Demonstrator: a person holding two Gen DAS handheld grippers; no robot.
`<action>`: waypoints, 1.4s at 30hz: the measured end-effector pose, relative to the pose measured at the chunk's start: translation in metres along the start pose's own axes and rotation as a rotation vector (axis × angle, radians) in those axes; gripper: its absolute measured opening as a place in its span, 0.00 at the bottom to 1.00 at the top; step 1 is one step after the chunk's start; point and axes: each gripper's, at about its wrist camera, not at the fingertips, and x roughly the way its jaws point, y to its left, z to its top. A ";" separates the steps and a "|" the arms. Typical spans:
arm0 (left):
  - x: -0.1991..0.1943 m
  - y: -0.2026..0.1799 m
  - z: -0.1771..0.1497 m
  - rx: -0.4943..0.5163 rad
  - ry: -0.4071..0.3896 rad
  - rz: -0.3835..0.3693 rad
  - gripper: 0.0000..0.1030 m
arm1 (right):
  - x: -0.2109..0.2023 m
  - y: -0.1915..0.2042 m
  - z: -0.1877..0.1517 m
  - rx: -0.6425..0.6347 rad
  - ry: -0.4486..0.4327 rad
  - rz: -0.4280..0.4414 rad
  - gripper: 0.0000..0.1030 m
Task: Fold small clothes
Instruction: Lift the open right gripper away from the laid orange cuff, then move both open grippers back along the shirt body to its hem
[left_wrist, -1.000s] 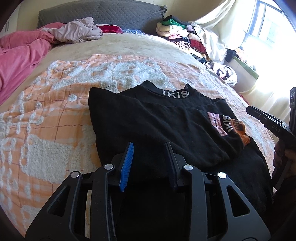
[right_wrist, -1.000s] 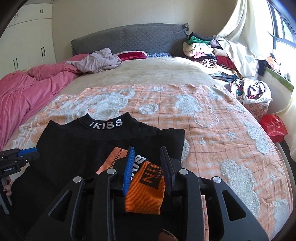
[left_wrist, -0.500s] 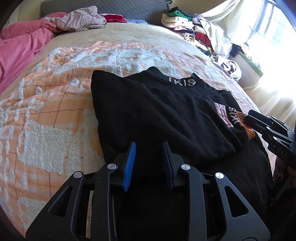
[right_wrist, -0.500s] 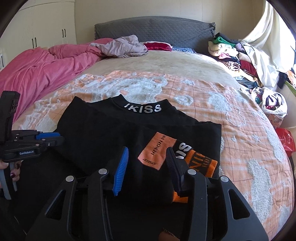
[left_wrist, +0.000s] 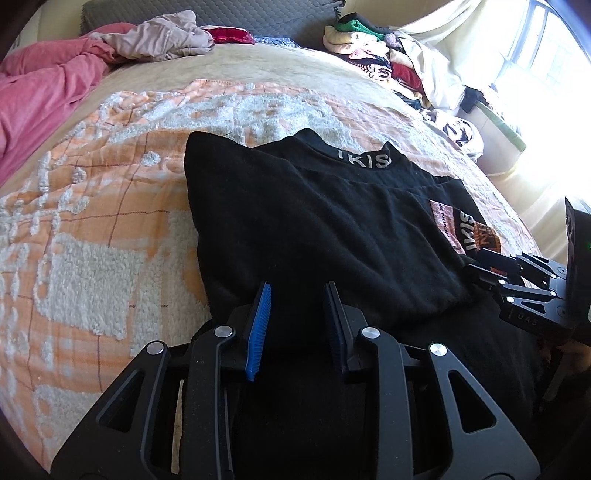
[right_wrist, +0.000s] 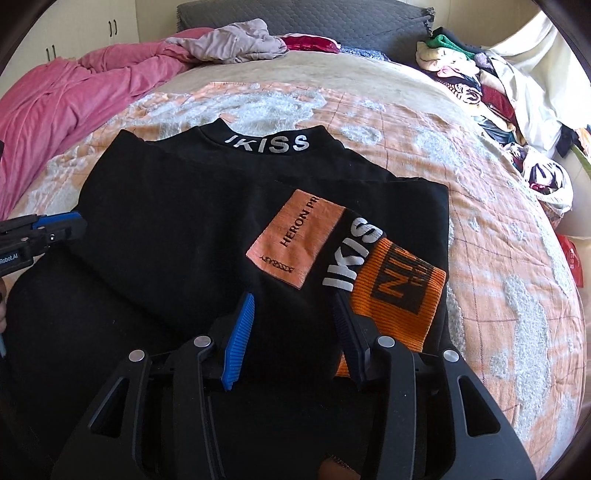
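Observation:
A black sweatshirt with a white IKISS collar lies on the orange and white blanket, its sleeves folded in over the body. It also shows in the right wrist view, with an orange patch and an orange cuff on the folded sleeve. My left gripper is open and empty over the garment's near left part. My right gripper is open and empty just before the patch and cuff. Each gripper shows in the other's view, the right one and the left one.
A pink duvet lies at the left of the bed. A beige garment and a red one lie by the grey headboard. A pile of clothes fills the right side near the window.
Both grippers have moved down closer to the sweatshirt. The right gripper has opened wider and shifted left, from over the orange cuff to beside the patch.

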 end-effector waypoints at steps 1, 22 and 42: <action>0.000 0.000 0.000 0.000 0.001 0.000 0.21 | 0.000 -0.001 -0.001 0.002 0.000 0.002 0.42; -0.005 -0.002 0.000 0.001 0.000 0.003 0.21 | -0.018 -0.007 -0.006 0.056 -0.016 0.044 0.55; -0.036 -0.014 0.005 0.005 -0.058 -0.023 0.66 | -0.043 -0.006 0.000 0.088 -0.081 0.081 0.73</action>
